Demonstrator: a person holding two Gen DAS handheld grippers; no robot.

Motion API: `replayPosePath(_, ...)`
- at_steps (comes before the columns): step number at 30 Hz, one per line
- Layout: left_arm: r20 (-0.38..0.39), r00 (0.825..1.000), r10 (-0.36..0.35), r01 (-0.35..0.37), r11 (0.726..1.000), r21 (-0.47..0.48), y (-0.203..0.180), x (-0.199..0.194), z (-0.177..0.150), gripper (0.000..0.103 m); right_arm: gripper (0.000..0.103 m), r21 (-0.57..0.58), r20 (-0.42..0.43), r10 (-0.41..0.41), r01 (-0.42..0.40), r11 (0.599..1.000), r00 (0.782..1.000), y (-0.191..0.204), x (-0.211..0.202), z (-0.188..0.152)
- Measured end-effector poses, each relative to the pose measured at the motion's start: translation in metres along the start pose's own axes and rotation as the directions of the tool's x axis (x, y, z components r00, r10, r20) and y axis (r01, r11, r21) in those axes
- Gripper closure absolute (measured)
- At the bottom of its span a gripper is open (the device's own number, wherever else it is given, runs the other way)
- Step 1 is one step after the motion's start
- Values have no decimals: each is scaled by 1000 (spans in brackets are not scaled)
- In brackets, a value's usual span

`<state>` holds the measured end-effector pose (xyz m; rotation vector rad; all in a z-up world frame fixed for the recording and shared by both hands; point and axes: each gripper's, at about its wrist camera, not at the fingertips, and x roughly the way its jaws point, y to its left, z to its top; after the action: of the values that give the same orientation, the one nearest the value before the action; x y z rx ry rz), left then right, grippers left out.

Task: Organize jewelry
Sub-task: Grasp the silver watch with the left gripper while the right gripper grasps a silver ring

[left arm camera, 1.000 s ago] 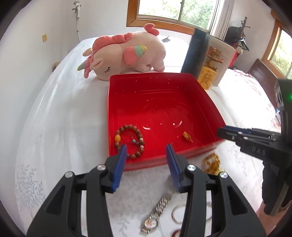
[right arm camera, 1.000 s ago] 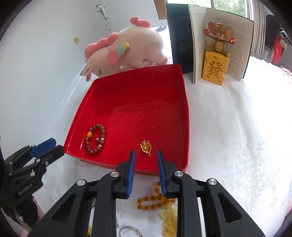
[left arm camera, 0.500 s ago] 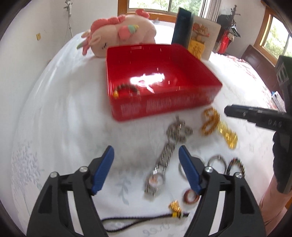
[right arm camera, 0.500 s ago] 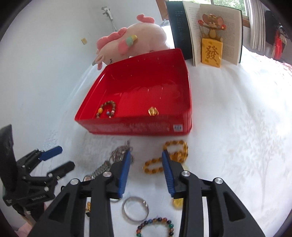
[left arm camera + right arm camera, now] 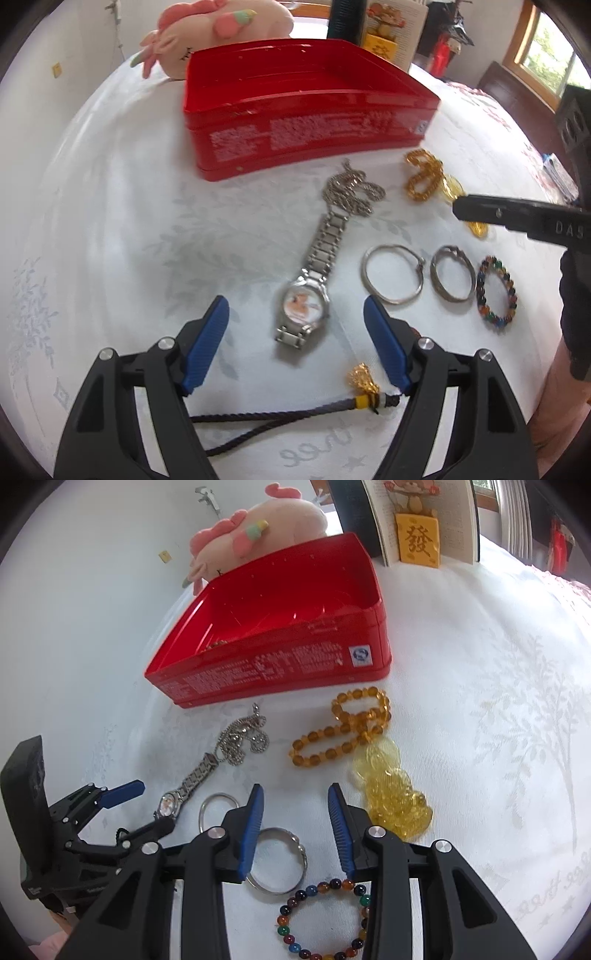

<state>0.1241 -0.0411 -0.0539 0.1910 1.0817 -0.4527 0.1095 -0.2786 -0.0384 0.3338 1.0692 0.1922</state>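
Observation:
A red tin box (image 5: 295, 110) (image 5: 280, 627) stands on the white cloth. In front of it lie a silver watch (image 5: 303, 306) (image 5: 170, 805), a silver chain (image 5: 352, 192) (image 5: 240, 738), an amber bead bracelet (image 5: 343, 727) (image 5: 423, 177), a yellow pendant (image 5: 391, 790), two silver bangles (image 5: 393, 275) (image 5: 454, 275), a coloured bead bracelet (image 5: 325, 919) (image 5: 496, 293) and a dark cord with a gold charm (image 5: 295, 413). My left gripper (image 5: 295, 343) is open, low over the watch. My right gripper (image 5: 295, 827) is open and empty, above a bangle (image 5: 277, 860).
A pink plush unicorn (image 5: 258, 528) lies behind the box. An open book with a mouse figure on a gold block (image 5: 419, 528) stands at the back right. The cloth to the right of the jewelry is bare.
Both grippers have pulled back from the box and dropped low over the loose jewelry. Both have opened wider. The watch now lies between the left fingers.

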Motion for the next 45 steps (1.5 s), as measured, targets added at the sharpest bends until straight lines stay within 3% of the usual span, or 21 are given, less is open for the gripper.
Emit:
replayPosePath(9, -24, 1000, -2, 2, 1000, 8, -5, 13, -5, 30, 67, -10, -11, -3, 3, 1000, 1000, -1, 0, -5)
replayPosePath(19, -6, 1000, 17, -17, 999, 52, -16, 9, -7, 72, 67, -58, -42, 3, -5, 998, 999, 6, 2, -6)
replayPosePath(33, 10, 1000, -22, 22, 999, -38, 3, 6, -4, 73, 81, -162, -138, -30, 7, 987, 990, 5, 15, -10)
replayPosePath(45, 2, 1000, -25, 26, 998, -65, 9, 7, -2, 73, 86, -260, -118, -85, 52, 964, 989, 18, 21, -23)
